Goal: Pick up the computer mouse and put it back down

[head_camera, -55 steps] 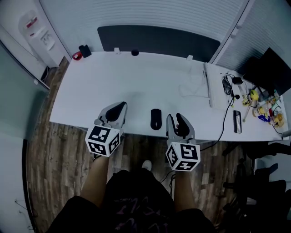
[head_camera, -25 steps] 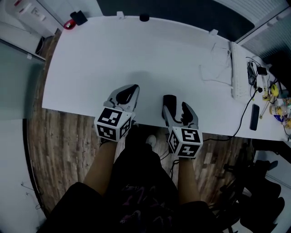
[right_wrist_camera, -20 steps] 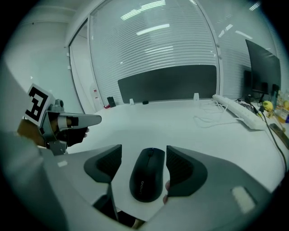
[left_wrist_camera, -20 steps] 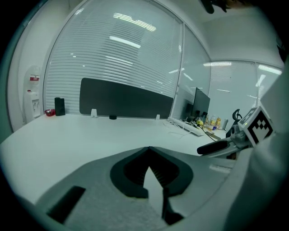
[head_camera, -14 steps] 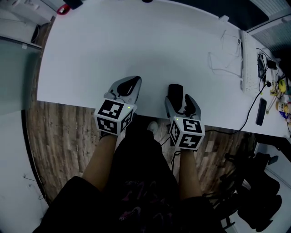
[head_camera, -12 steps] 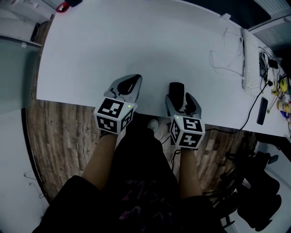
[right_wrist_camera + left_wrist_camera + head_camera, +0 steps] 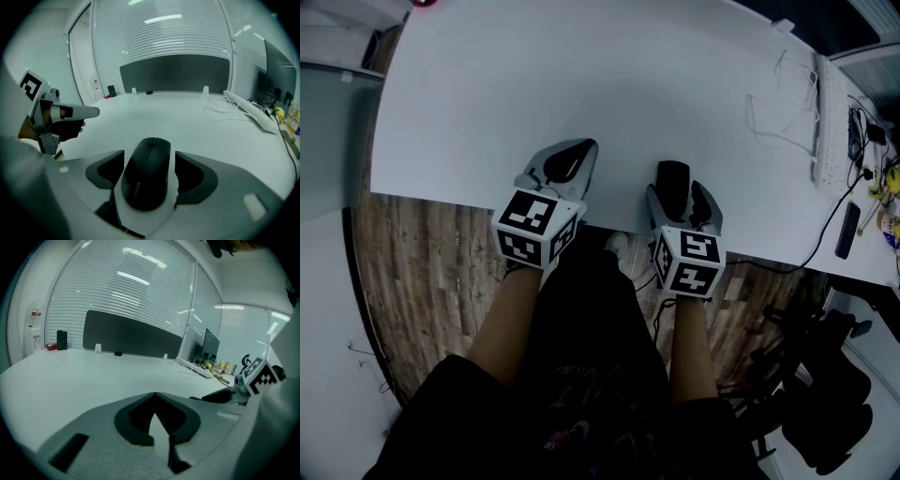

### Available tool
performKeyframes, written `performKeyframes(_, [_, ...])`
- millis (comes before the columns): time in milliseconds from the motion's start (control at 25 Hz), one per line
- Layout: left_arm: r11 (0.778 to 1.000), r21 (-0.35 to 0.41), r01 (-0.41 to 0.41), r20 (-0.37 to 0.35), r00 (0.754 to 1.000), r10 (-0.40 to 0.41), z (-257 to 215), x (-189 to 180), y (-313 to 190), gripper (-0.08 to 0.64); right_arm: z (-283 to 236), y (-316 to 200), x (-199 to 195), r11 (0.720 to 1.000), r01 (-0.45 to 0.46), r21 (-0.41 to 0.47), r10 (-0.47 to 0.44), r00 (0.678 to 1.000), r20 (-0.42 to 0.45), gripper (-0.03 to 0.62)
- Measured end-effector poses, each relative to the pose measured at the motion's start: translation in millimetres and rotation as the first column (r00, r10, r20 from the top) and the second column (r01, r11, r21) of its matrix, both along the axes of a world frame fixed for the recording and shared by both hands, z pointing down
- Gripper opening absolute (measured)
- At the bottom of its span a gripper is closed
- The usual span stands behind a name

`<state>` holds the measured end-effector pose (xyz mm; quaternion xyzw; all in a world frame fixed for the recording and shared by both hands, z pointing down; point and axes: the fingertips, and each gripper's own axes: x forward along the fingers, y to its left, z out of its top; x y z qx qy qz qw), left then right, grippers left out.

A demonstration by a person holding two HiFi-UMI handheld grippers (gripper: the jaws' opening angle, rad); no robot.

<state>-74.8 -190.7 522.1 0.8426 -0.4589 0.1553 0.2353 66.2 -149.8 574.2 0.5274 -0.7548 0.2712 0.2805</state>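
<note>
The black computer mouse [image 7: 672, 176] lies on the white table [image 7: 534, 75] near its front edge. My right gripper [image 7: 680, 197] straddles it and its jaws are opening. In the right gripper view the mouse [image 7: 146, 173] sits between the two dark pads [image 7: 105, 171], and a thin gap shows at the right pad. My left gripper [image 7: 572, 157] rests low over the table edge to the left of the mouse. Its tips meet in the left gripper view [image 7: 154, 393], with nothing between them.
A white keyboard [image 7: 821, 122] and loose cables [image 7: 778, 103] lie at the table's right end, with a black handset [image 7: 848, 230] near that edge. A dark panel [image 7: 173, 72] runs behind the table. Wooden floor [image 7: 422, 272] and the person's legs are below the front edge.
Both grippers have sunk toward the table. The right gripper has closed in on the mouse, which now lies between its jaws, and those jaws stand wider.
</note>
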Motion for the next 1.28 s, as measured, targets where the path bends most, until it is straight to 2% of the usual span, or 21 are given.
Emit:
performKeyframes(400, [1.0,-0.019,0.011,-0.008,1.0,-0.011,9,1,-4,0.0,10,-3,-5,0.999,0.02,-0.028,-0.021,0.998,-0.064,0.331])
performKeyframes(640, [1.0,-0.024,0.017,-0.01,1.0,-0.017,11,0,-5,0.0,11,-4,-5,1.0,0.008,-0.029,-0.009,0.998,-0.061,0.322])
performKeyframes(1080, [0.999,-0.03,0.019,-0.006,1.0,-0.019,12,1,-1,0.0,3,-4,0,1.0,-0.013,0.017,0.014,0.999,-0.035,0.319])
performKeyframes(1280, [1.0,-0.025,0.016,-0.009,1.0,-0.016,11,4,-2,0.0,-9,-9,5,0.997,-0.032,0.075,0.033,0.999,-0.005,0.319])
